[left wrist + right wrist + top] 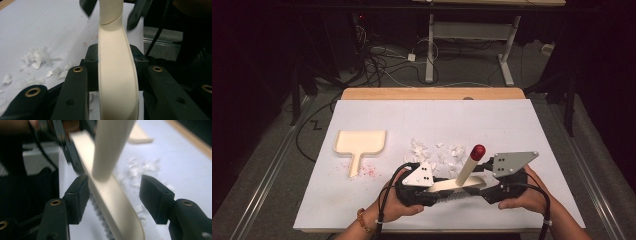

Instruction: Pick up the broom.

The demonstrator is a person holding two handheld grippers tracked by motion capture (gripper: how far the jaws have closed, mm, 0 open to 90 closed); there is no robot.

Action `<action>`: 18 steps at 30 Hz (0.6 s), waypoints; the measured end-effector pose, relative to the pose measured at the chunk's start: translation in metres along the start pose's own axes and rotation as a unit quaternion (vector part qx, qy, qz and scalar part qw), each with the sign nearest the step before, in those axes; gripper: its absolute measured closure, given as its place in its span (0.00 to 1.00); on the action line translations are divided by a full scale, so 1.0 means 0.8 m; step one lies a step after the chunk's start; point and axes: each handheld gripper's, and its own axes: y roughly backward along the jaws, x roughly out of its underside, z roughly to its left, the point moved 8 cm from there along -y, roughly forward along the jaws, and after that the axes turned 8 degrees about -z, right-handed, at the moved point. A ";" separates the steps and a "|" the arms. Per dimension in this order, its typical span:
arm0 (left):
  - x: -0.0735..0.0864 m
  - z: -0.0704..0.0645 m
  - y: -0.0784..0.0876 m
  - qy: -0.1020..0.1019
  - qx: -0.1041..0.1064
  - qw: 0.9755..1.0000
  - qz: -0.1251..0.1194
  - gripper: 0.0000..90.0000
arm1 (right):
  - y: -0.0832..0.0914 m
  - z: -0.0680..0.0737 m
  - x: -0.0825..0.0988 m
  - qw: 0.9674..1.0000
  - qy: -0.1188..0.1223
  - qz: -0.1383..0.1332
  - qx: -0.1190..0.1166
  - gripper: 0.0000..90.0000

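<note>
the brush (462,184) looks like smooth cream plastic with a faint sheen, its handle tip glossy red. the dustpan (360,143) is matt cream plastic. torn white paper scraps (439,152) lie on a matt white tabletop (492,120) edged in pale wood.

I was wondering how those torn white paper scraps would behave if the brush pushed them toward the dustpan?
The paper scraps look thin and crumpled, so they are probably very light and may scatter or flutter rather than slide together. Lying loose on the smooth white table, some may slip under the bristles. The dustpan also looks light and might shift when nudged.
</note>
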 end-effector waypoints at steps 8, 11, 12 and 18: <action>0.006 -0.012 -0.004 -0.024 0.038 0.999 0.016 0.72 | -0.028 0.023 0.018 0.996 0.019 0.030 -0.076 0.66; 0.008 -0.011 -0.002 -0.018 0.046 0.999 0.010 0.72 | -0.032 0.027 0.018 0.996 0.015 0.023 -0.089 0.69; 0.007 -0.009 -0.002 -0.018 0.041 0.999 0.008 0.70 | -0.032 0.028 0.019 0.995 0.017 0.022 -0.094 0.73; 0.008 0.006 0.008 -0.024 -0.005 1.000 0.004 0.55 | -0.036 0.026 0.016 0.997 0.025 0.022 -0.066 0.76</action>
